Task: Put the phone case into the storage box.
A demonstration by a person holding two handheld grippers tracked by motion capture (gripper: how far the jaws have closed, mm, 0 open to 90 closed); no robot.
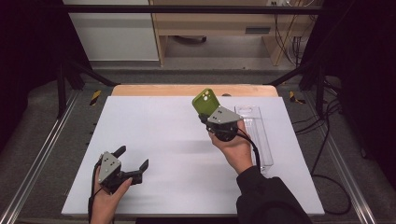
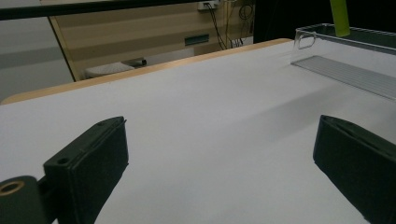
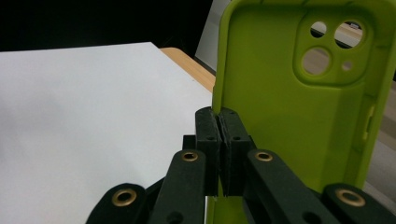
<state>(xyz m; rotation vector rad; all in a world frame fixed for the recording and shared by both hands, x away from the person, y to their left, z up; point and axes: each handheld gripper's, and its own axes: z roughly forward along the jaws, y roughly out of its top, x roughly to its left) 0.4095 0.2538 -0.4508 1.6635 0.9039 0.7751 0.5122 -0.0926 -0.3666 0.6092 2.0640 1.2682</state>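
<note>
A lime-green phone case (image 1: 204, 101) is held up above the white table top (image 1: 154, 140), a little right of centre toward the back. My right gripper (image 1: 207, 115) is shut on its lower edge. In the right gripper view the case (image 3: 299, 107) stands upright with its camera cutouts at the top, and the two jaws pinch its left rim. My left gripper (image 1: 135, 158) rests low at the front left of the table, open, with nothing between its fingers (image 2: 88, 163).
A clear plastic tray (image 1: 257, 133) lies along the right side of the table, just beyond the right hand; it appears as a transparent box (image 2: 345, 51) in the left gripper view. A wooden strip (image 1: 191, 89) edges the table's back.
</note>
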